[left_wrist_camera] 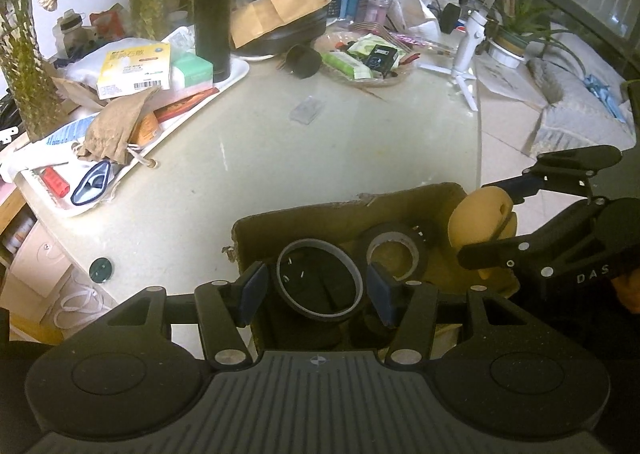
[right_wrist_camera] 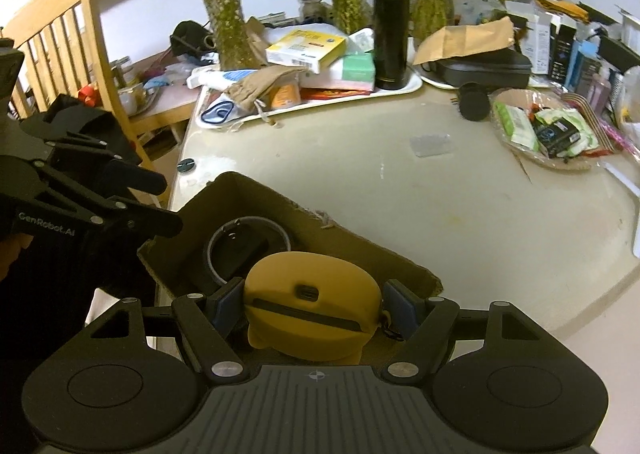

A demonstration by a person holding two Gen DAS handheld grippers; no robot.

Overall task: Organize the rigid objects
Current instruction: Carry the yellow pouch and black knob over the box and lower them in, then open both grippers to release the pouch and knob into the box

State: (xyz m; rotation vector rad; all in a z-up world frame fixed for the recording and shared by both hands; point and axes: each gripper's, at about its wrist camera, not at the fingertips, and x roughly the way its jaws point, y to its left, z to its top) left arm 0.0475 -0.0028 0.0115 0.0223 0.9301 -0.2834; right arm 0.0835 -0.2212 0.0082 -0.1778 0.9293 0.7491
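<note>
My right gripper (right_wrist_camera: pixel 316 308) is clamped on a yellow rounded case (right_wrist_camera: pixel 308 314), both blue pads pressed against its sides, and I hold it over the near corner of the open cardboard box (right_wrist_camera: pixel 256 194). My left gripper (left_wrist_camera: pixel 316 290) hangs over the same box with its jaws parted around a large roll of black tape (left_wrist_camera: pixel 320 282); I cannot tell whether the pads actually touch the roll. A smaller black tape roll (left_wrist_camera: pixel 394 250) lies in the box just beside it, toward my right gripper.

The box sits at the near edge of the pale table (left_wrist_camera: pixel 280 134), its torn rim standing between my grippers and the open tabletop. Out in the middle of the table lies a small clear plastic piece (left_wrist_camera: pixel 307 110), alone. Farther off, a white tray (left_wrist_camera: pixel 236 74) carries a tall black flask (left_wrist_camera: pixel 212 14), a yellow medicine box (left_wrist_camera: pixel 134 70), a crumpled brown pouch (left_wrist_camera: pixel 116 126) and a red item at its near end. A shallow basket (left_wrist_camera: pixel 364 62) of green packets stands to the right of the tray, with a black cup (left_wrist_camera: pixel 304 60) tipped on its side between them. A small dark round lid (left_wrist_camera: pixel 101 269) rests near the table's left edge. Vases of green stems (right_wrist_camera: pixel 230 14) line the back, a wooden chair (right_wrist_camera: pixel 60 34) stands off the left side, and a white tripod (left_wrist_camera: pixel 468 50) stands near the right edge.
</note>
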